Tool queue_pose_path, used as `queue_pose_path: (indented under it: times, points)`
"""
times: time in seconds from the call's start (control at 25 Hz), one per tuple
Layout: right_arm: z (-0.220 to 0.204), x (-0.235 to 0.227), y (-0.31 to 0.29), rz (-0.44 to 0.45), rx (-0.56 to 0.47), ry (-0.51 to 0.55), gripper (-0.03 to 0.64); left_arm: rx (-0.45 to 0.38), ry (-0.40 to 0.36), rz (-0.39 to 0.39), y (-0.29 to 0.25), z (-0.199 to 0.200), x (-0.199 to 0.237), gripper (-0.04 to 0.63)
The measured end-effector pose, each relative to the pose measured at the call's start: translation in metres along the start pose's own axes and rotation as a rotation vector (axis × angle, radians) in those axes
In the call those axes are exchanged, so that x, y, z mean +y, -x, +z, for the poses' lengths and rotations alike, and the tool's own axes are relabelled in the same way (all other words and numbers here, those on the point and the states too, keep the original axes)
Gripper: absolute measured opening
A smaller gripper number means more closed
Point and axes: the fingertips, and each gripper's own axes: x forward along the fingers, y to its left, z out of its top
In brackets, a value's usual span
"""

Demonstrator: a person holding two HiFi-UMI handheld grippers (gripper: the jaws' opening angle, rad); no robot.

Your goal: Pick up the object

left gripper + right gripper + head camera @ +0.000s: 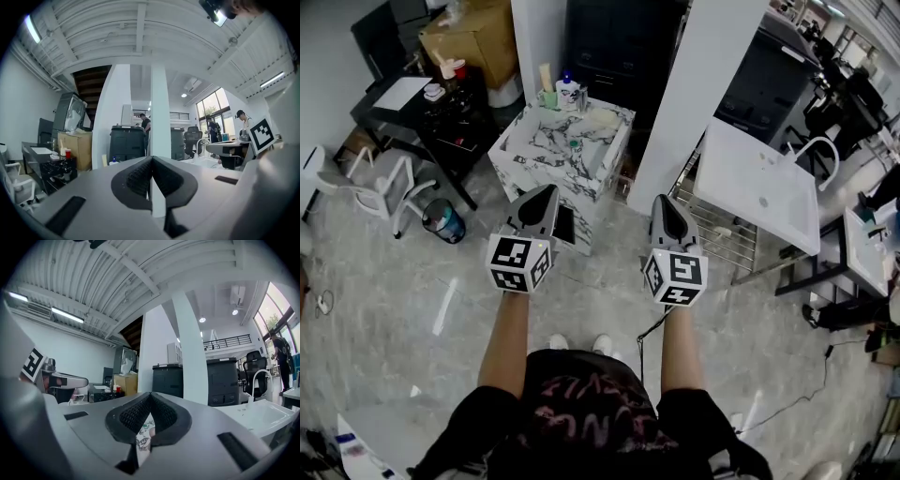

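Note:
A small marble-patterned table point(546, 157) stands ahead of me on the floor. On it are a white bottle with a blue cap point(567, 89), a green cup point(548, 97) and a small bottle point(576, 147). My left gripper point(547, 193) hangs in the air just short of the table's near edge, jaws shut and empty point(151, 159). To its right, at the same height, my right gripper point(664, 201) is also shut with nothing in it point(150, 395). Both point forward, clear of the table's items.
A white pillar point(698, 94) rises right of the marble table, with a wire rack point(722, 234) and a white table point(759, 183) beyond it. At the left are a black desk point(412, 108), a cardboard box point(473, 33), white chairs point(380, 183) and a bin point(443, 221).

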Motion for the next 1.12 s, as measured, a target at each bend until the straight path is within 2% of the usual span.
queue_pose_path:
  times: [0.72, 1.12]
  points:
    - [-0.012, -0.050, -0.018, 0.067, 0.000, -0.008, 0.015, 0.023, -0.006, 0.052, -0.038, -0.008, -0.031, 0.015]
    - [-0.028, -0.053, -0.081, 0.070, 0.030, 0.007, 0.015, 0.033, -0.004, 0.027, -0.096, -0.021, 0.004, 0.015]
